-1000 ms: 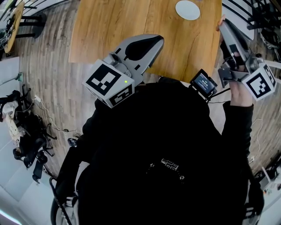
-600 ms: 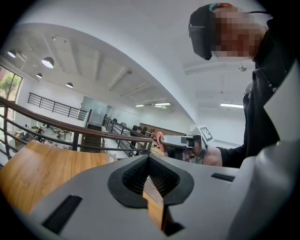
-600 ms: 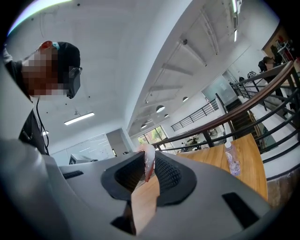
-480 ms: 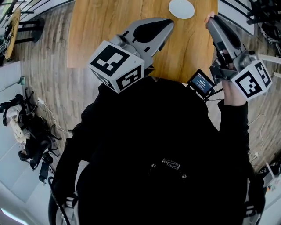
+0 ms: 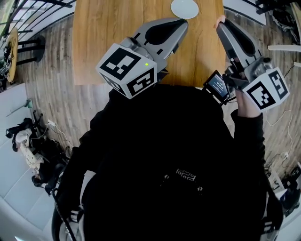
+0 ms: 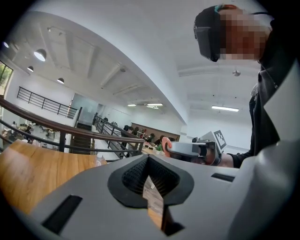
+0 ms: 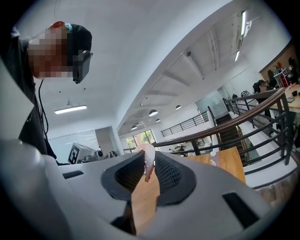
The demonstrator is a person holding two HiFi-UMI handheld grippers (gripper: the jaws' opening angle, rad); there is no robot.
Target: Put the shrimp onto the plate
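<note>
The right gripper (image 7: pixel 144 163) pinches the shrimp (image 7: pixel 149 160) at its tips; the left gripper (image 6: pixel 149 160) seems pressed together, empty, over the table (image 5: pixel 108 37).

One wooden worktop (image 5: pixel 117 42). One white plate (image 5: pixel 184 8), at the worktop's far edge. Two grippers above the worktop's near half: one left gripper (image 5: pixel 178 26) and one right gripper (image 5: pixel 222 26). Two marker cubes, one (image 5: pixel 127 70) on the left and one (image 5: pixel 265 88) on the right. One pink shrimp (image 7: pixel 148 161). One small lit screen (image 5: pixel 218 84), just off the worktop's near right corner. One person (image 5: pixel 178 164).
</note>
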